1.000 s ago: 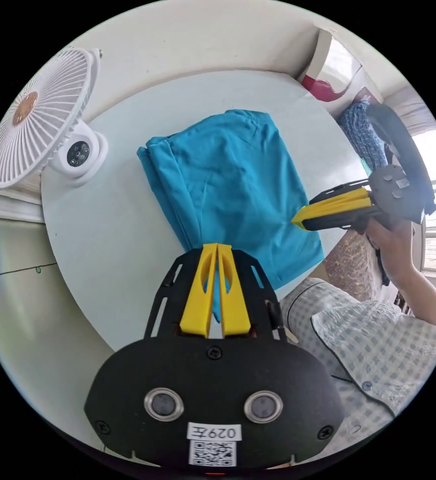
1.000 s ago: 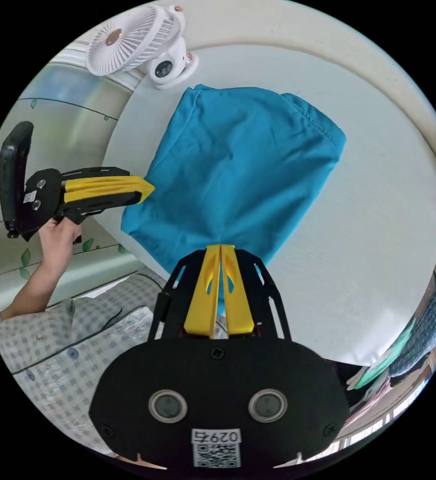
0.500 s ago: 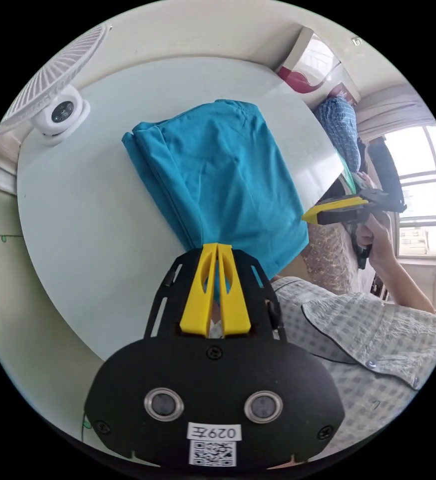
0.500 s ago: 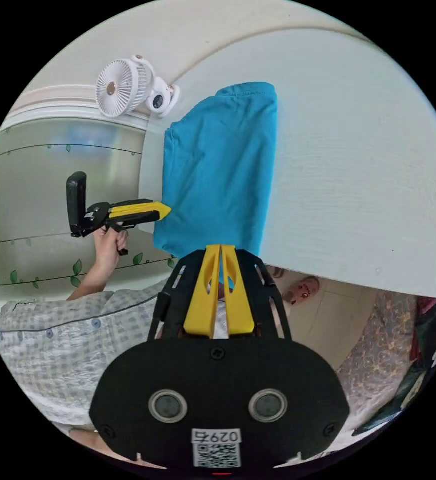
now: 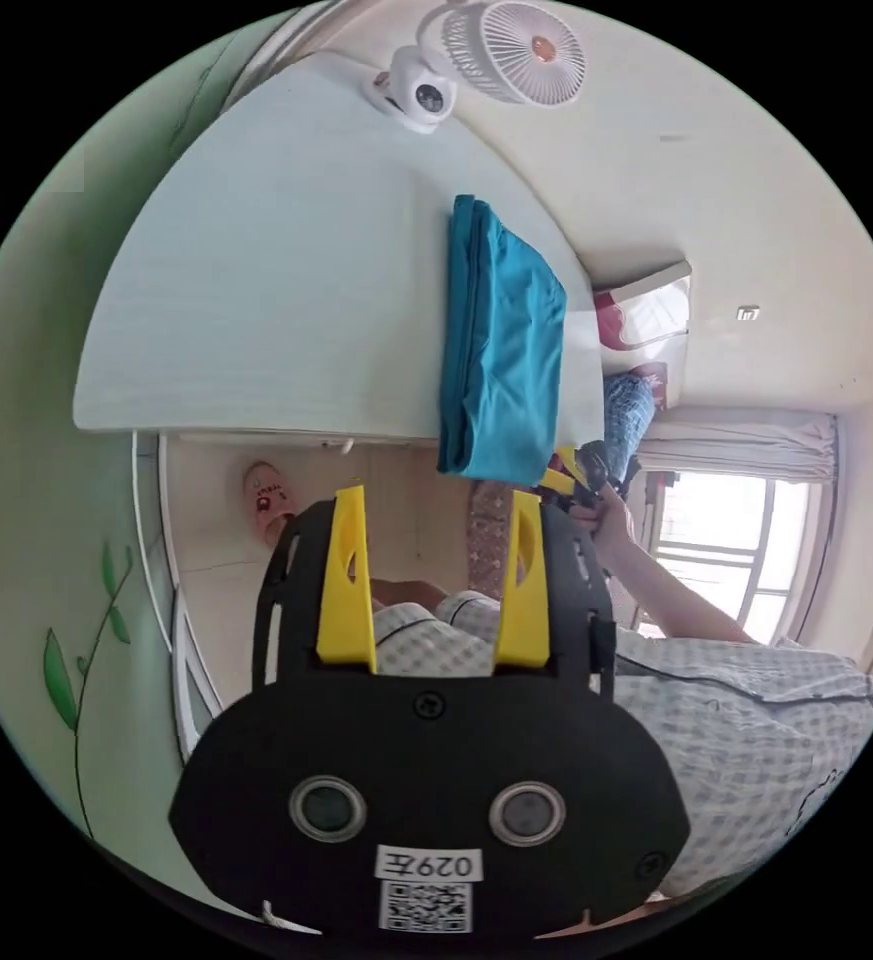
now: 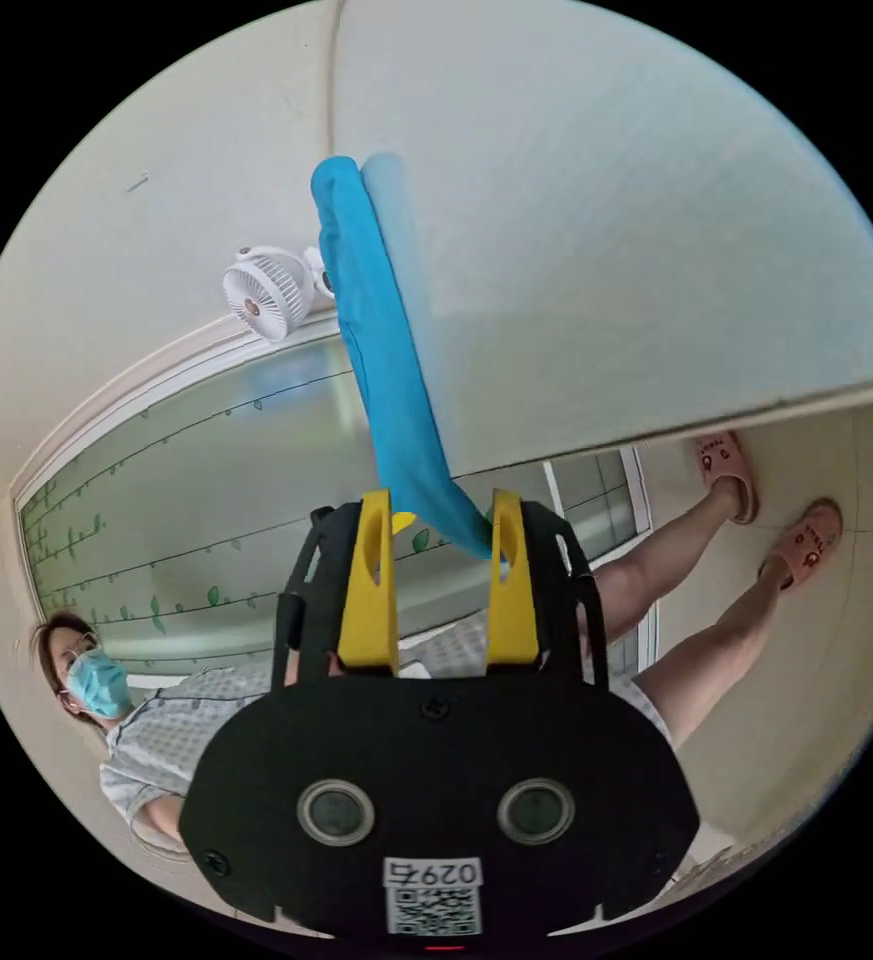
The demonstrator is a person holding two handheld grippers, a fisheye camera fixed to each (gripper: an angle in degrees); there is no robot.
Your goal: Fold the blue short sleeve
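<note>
My folded shirt lies lengthwise from the fan to the table edge, overhanging. Both my left gripper and right gripper gape, empty.

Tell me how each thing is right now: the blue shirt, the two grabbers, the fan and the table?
Blue short sleeve: folded, lying on the table, one end hanging over the edge.
Left gripper: open, holding nothing.
Right gripper: open, the shirt's hanging end showing between its jaws, not pinched.
Fan: at the table's far side; spinning or not, cannot tell.
Table: white, carrying the shirt.
</note>
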